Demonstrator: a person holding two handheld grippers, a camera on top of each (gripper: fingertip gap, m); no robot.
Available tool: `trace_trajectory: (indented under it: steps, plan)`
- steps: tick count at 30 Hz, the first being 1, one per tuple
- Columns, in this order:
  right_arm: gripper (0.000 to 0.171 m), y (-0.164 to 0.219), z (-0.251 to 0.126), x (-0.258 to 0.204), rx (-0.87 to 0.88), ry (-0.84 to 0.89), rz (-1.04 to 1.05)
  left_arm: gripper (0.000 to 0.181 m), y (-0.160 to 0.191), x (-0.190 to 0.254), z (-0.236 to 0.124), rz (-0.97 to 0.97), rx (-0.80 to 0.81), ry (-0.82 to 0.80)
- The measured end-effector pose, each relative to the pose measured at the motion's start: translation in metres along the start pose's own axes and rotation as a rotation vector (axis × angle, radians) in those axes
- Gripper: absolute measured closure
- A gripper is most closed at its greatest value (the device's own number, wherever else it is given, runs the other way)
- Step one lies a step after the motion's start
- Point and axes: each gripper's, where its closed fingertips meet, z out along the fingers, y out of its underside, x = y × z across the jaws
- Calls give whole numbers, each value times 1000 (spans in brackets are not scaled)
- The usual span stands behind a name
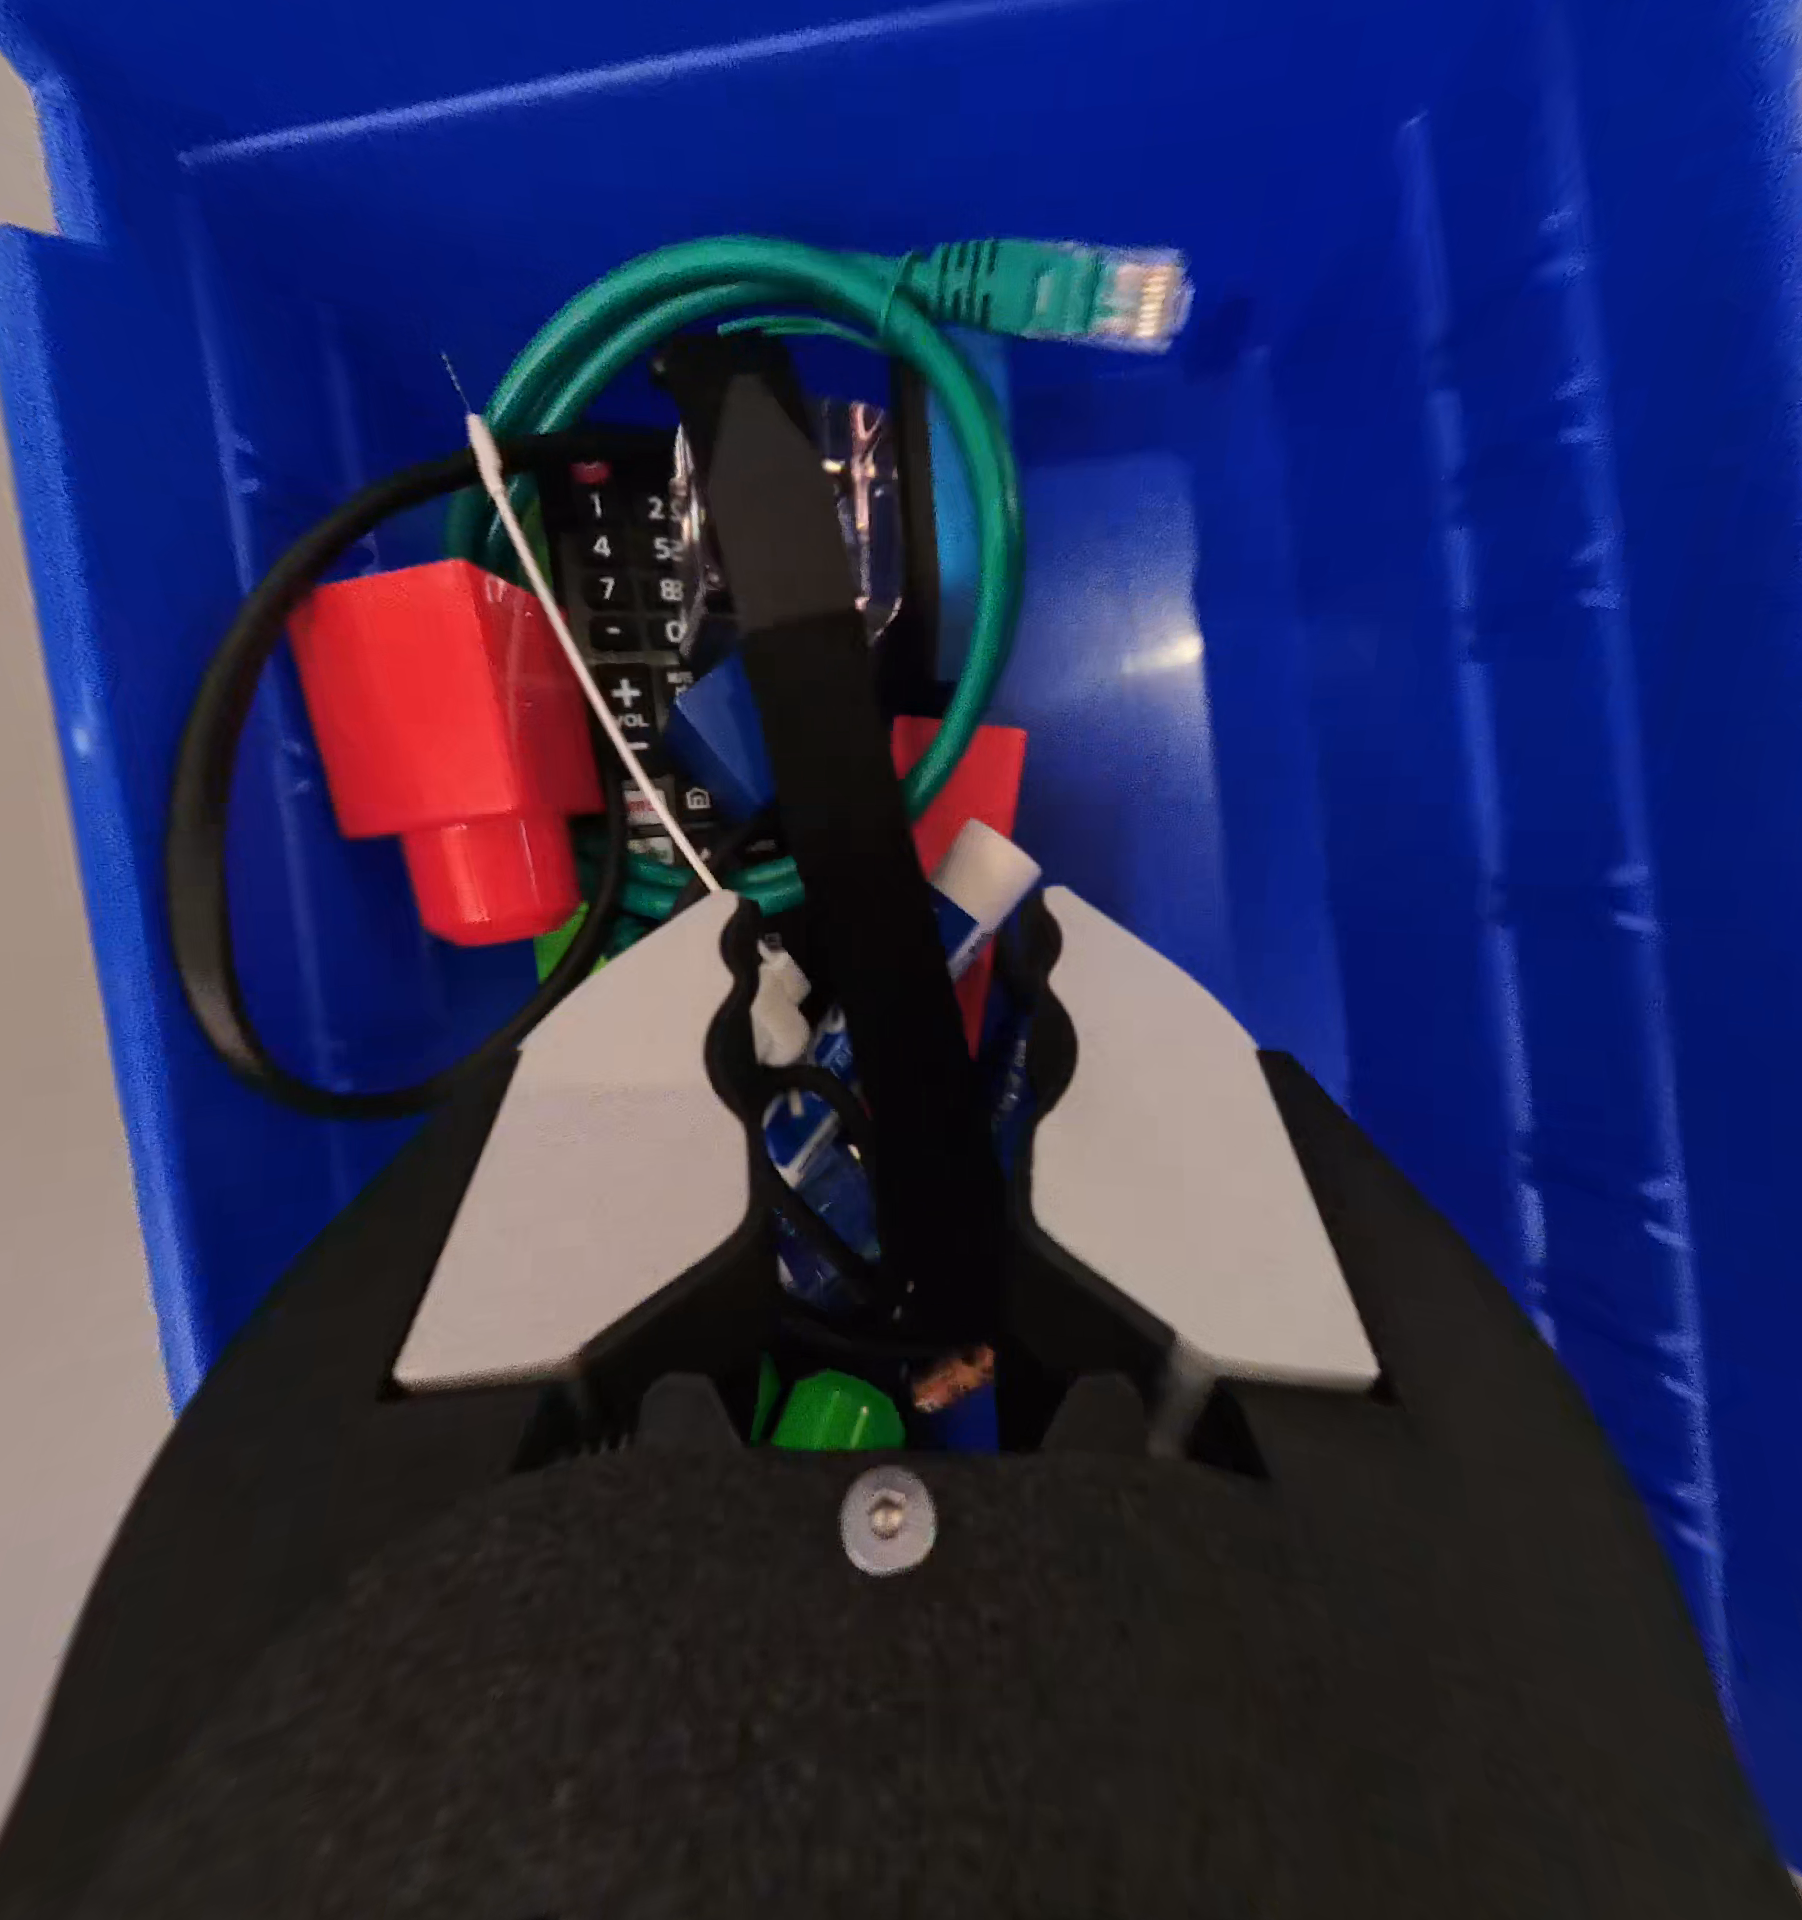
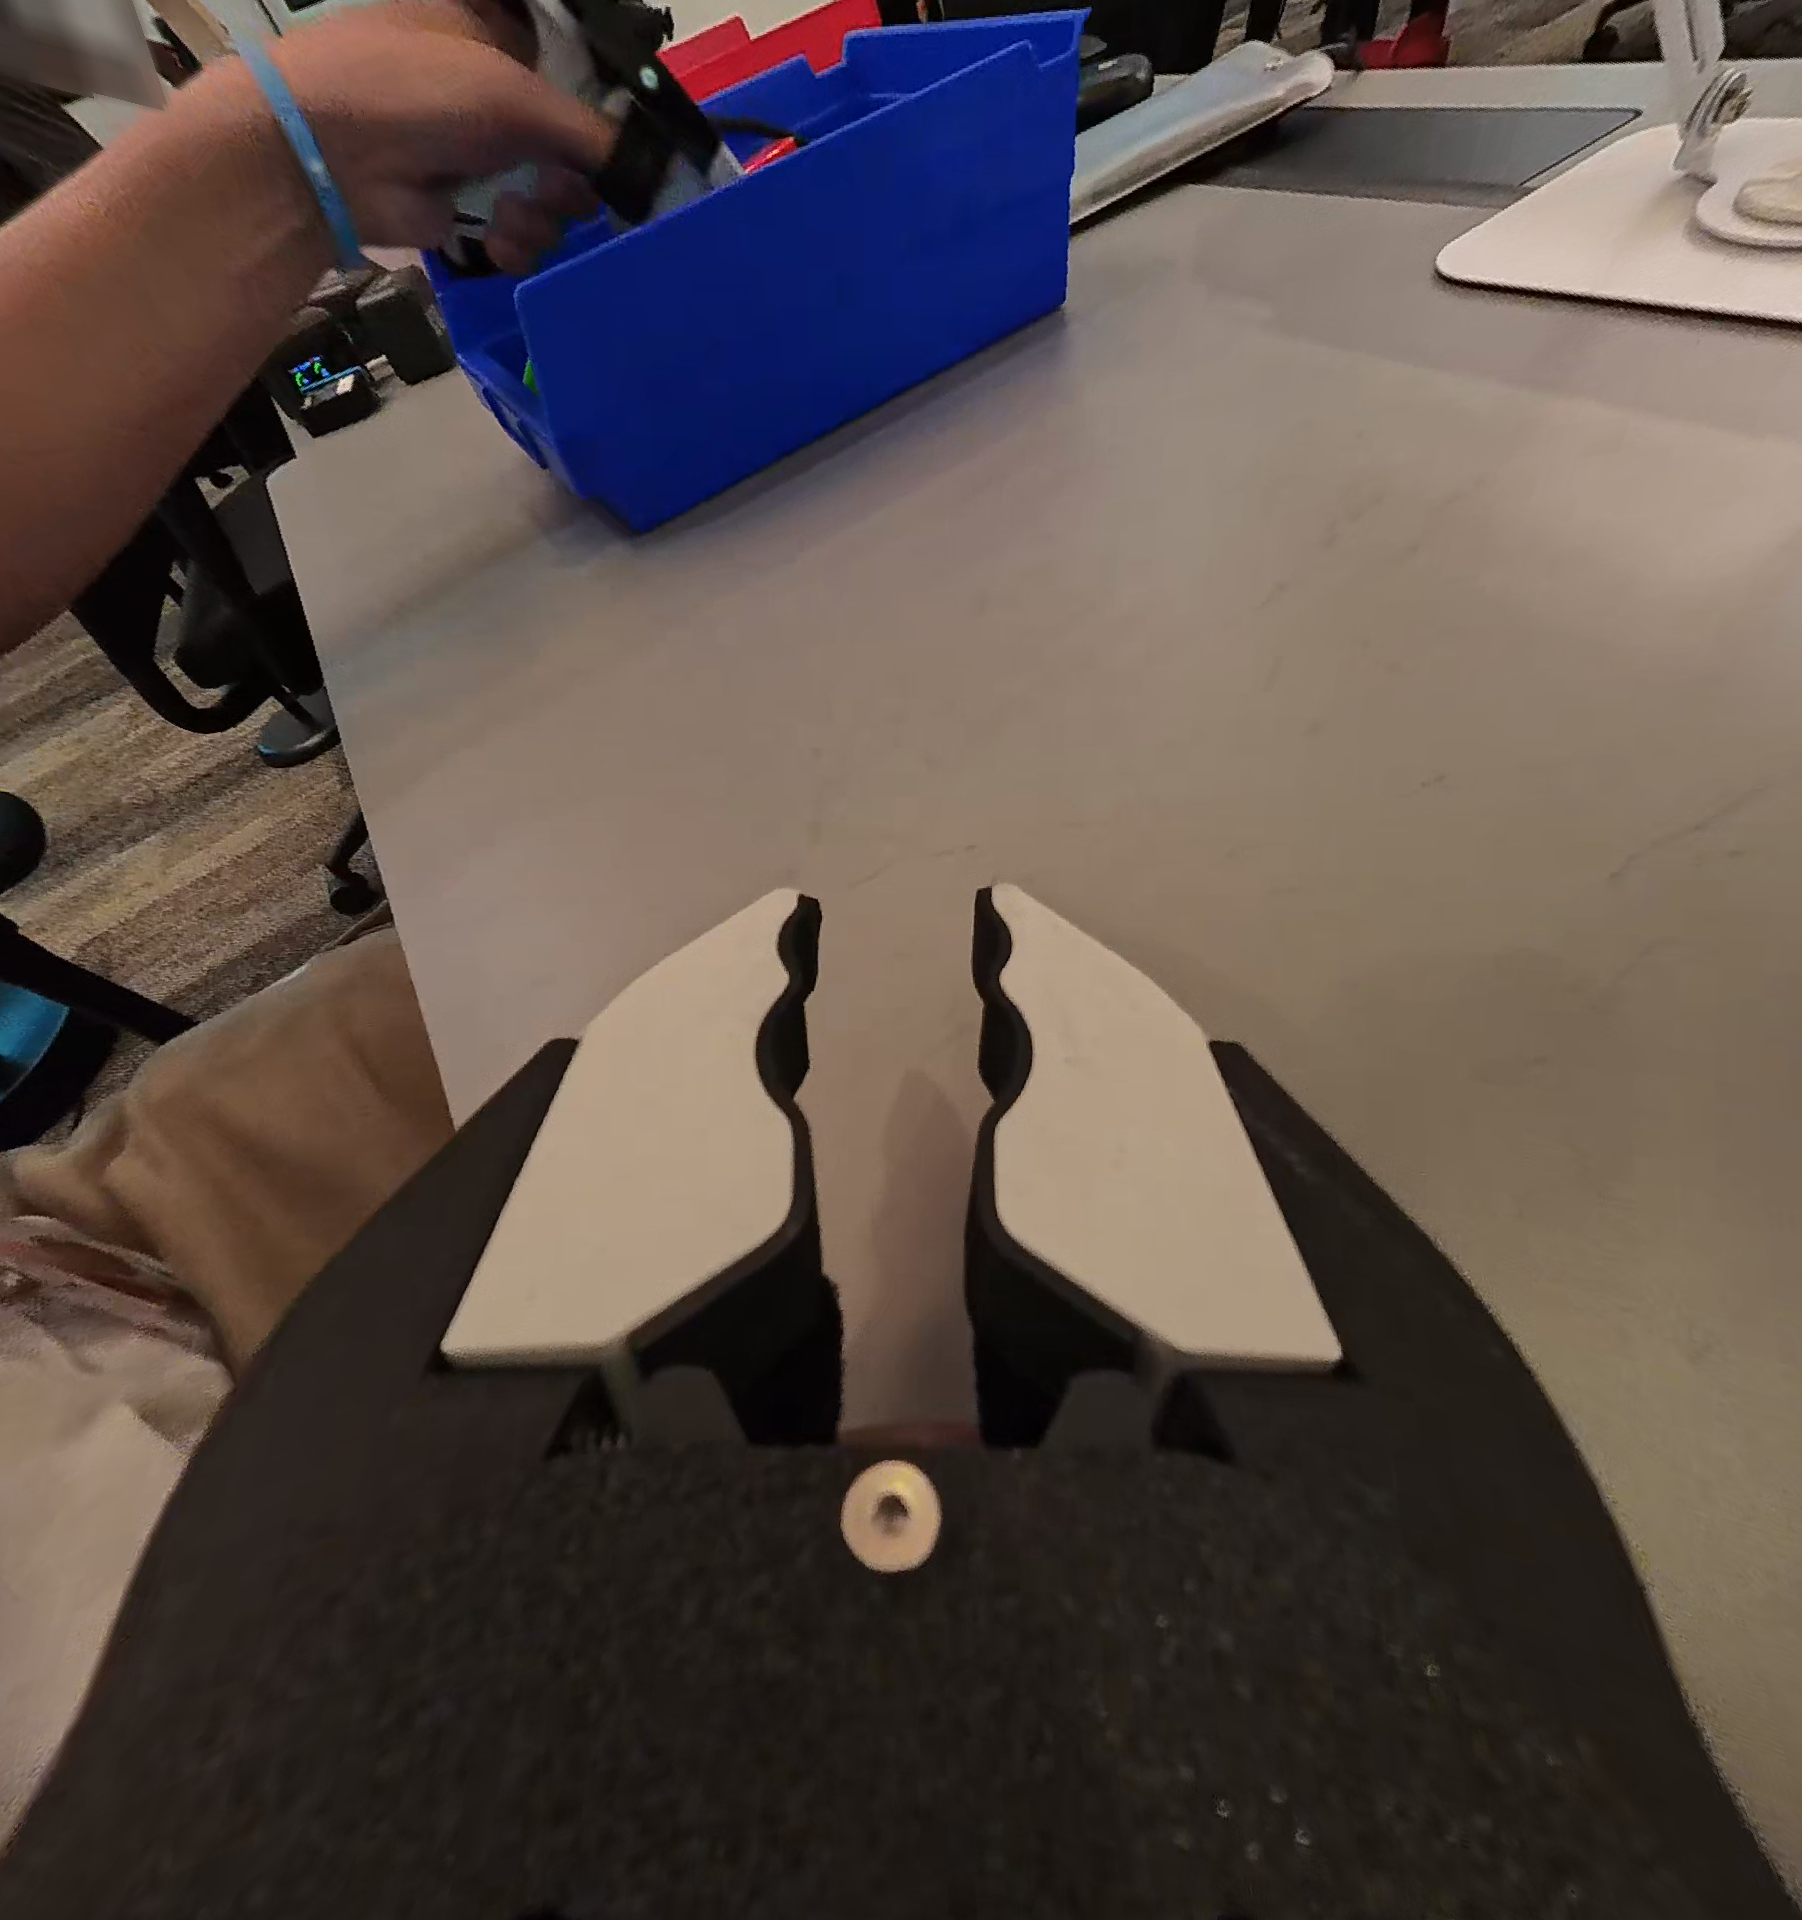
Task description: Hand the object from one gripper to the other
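The thing to pass looks like the long black bar (image 1: 824,727). It lies in the blue bin (image 1: 1396,520), on top of a pile of other stuff. It runs right up between the two fingers of the left hand-held gripper (image 1: 889,899). Those fingers are spread apart, one on each side of the bar, and do not seem to squeeze it yet.

A green cable (image 1: 1001,582) loops round the far end of the bar. A remote (image 1: 616,582), a red block (image 1: 429,707) and a black cable (image 1: 190,831) lie just beside it.

The right hand-held gripper (image 2: 897,904) is spread apart too, with nothing in it. It waits over the grey table (image 2: 1292,727), well away from the bin.

To do this step well, the left one should likely close on the bar alone. Then it should lift slowly, so the green cable does not come up with it. The bar's far end should stick out, so the right one has room to grab.

The remote has white numbers and marks on its keys. Some small blue and white packs are too blurry to read.
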Motion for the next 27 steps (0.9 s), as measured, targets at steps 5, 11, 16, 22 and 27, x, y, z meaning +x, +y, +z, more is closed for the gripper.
trace_trajectory:
  steps: [5,11,16,22,27]
  plan:
    - [143,1,-2,0,0,-20,29,156,1,-12,11,43,-43,-119]
    - [142,2,-2,-1,-3,-31,39,158,-6,-16,-5,35,34,-174]
    - [143,3,-3,-2,-14,-13,19,159,-8,-15,-31,60,114,-228]
    - [143,0,0,-8,-14,0,-31,160,-23,-2,-93,101,332,-304]
    - [143,-39,2,-14,13,-19,-135,160,-36,39,-145,187,511,-285]
